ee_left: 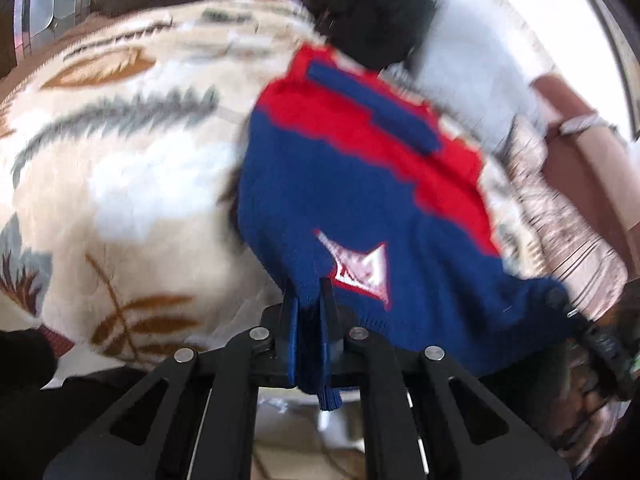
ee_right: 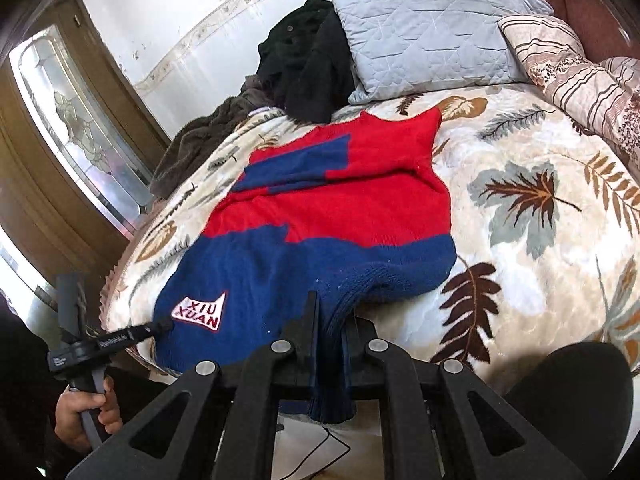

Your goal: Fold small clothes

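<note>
We have one sweater [ee_right: 320, 216], red above and blue below, lying on the bed [ee_right: 520, 184] with its blue hem at the near edge. Our left gripper [ee_left: 310, 312] is clamped on one hem corner and our right gripper [ee_right: 332, 320] on the other. If we lift unevenly, the knit could slip from a gripper or drag and bunch. Beyond lie two pillows [ee_right: 432, 36], one dark heap of clothes [ee_right: 304, 64] and one brown blanket [ee_right: 200, 140].
</note>
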A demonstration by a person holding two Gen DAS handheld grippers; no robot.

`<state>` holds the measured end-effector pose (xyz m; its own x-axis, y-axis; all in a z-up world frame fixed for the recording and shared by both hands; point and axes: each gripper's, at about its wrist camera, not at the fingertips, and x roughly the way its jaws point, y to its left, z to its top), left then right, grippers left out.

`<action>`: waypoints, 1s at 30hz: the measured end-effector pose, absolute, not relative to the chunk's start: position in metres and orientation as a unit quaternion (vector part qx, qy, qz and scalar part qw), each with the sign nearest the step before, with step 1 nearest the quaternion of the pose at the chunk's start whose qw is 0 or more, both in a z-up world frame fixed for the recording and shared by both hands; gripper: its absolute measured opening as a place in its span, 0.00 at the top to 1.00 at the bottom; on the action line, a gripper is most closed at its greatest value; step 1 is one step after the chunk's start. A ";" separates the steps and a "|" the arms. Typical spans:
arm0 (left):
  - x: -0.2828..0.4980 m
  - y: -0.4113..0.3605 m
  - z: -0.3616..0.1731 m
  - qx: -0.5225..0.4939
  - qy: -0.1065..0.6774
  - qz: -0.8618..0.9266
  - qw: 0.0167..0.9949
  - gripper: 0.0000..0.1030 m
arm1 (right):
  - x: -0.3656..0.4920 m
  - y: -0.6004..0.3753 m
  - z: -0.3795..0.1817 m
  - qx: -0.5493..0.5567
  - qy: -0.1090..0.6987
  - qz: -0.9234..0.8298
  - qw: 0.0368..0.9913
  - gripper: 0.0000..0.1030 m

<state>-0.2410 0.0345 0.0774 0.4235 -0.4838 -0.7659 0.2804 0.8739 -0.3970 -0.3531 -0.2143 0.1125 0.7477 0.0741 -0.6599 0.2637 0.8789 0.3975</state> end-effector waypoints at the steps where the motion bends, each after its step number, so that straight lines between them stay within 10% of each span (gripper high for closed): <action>1: -0.239 0.033 0.088 -0.112 0.478 -0.236 0.839 0.94 | -0.352 -0.217 0.115 0.244 0.348 -0.051 0.904 0.93; 30: -0.028 -0.054 0.133 -0.151 0.449 -0.246 0.845 0.94 | -0.149 -0.358 0.114 0.367 0.338 -0.064 0.864 0.93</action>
<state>-0.0285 -0.0538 0.1331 0.4749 -0.5523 -0.6851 0.2812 0.8330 -0.4765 -0.1486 -0.3584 0.1145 0.7641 0.1382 -0.6302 0.3579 0.7219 0.5922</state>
